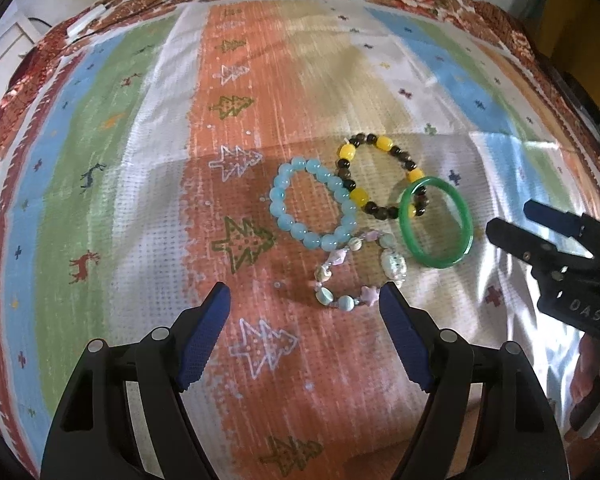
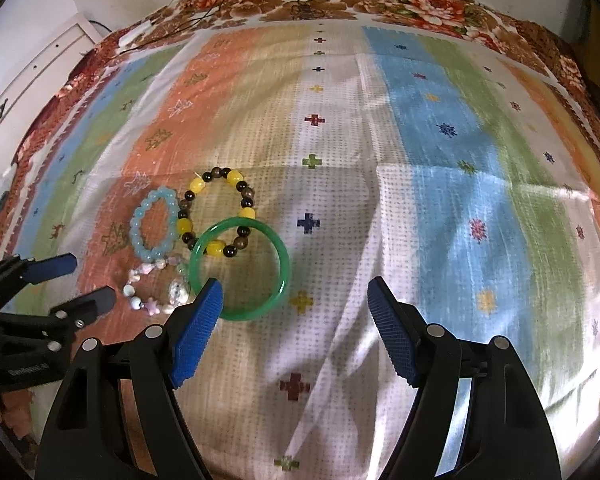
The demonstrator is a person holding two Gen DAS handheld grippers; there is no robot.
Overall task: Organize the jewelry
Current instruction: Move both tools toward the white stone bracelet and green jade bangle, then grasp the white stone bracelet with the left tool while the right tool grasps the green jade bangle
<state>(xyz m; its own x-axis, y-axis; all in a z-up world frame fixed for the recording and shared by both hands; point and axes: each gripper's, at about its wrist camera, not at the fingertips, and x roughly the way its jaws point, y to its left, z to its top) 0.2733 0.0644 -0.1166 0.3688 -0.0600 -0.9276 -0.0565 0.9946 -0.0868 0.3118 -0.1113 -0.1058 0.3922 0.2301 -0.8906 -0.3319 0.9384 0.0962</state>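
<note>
You held the left gripper (image 1: 304, 300) and the right gripper (image 2: 296, 292) spread wide and empty above the striped cloth (image 2: 440, 200), ready to pick. The four bracelets lay bunched together, the green bangle (image 2: 240, 268) overlapping the yellow-and-black one (image 2: 216, 212), so they likely needed separating.
</note>
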